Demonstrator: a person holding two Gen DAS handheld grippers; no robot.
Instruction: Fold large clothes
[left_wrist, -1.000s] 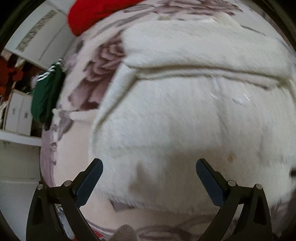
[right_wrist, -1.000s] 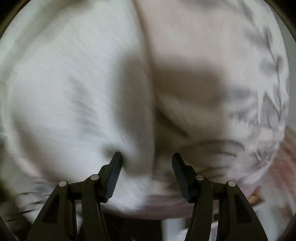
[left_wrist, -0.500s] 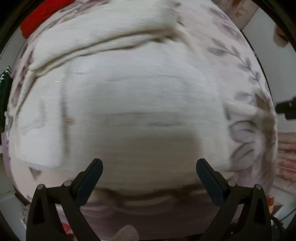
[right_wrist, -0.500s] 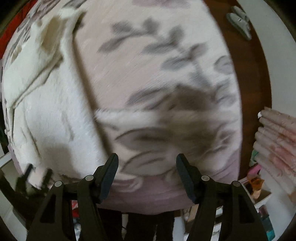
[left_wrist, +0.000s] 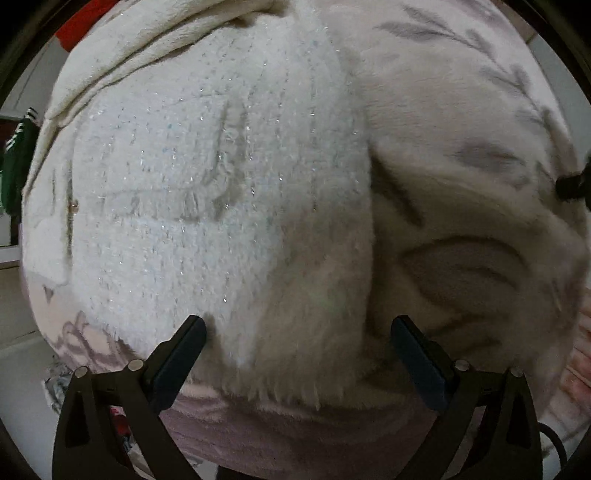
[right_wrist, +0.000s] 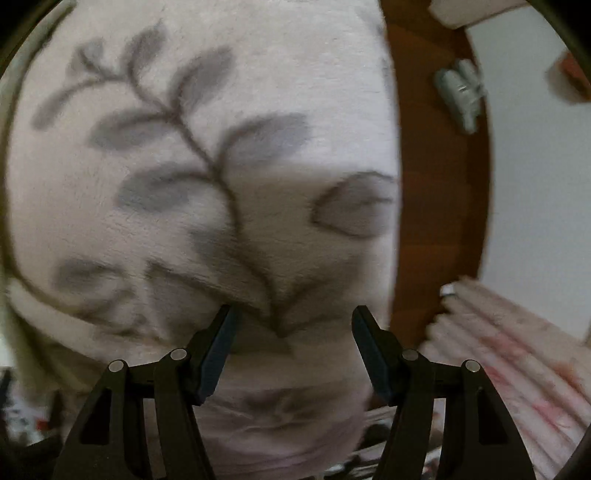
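A white fluffy garment (left_wrist: 207, 192) with glittery threads lies spread on a pale pink blanket with grey leaf print (left_wrist: 480, 229). My left gripper (left_wrist: 297, 341) is open and empty, low over the garment's near right edge, which runs between the fingers. My right gripper (right_wrist: 291, 325) is open and empty over the leaf-print blanket (right_wrist: 207, 155), to the right of the garment; only a cream strip of the garment (right_wrist: 14, 325) shows at the left edge. A dark tip of the right gripper (left_wrist: 572, 184) shows at the right of the left wrist view.
A brown wooden edge (right_wrist: 439, 177) borders the blanket on the right, with a grey clip-like object (right_wrist: 461, 92) beyond it. Folded pink fabric (right_wrist: 517, 339) lies at lower right. A green garment (left_wrist: 14, 166) hangs at far left; something red (left_wrist: 81, 26) lies beyond the white garment.
Both grippers moved rightward. The left view shifted from the garment's middle to its right edge. The right view left the garment and now faces the blanket and wooden edge. Both stayed open.
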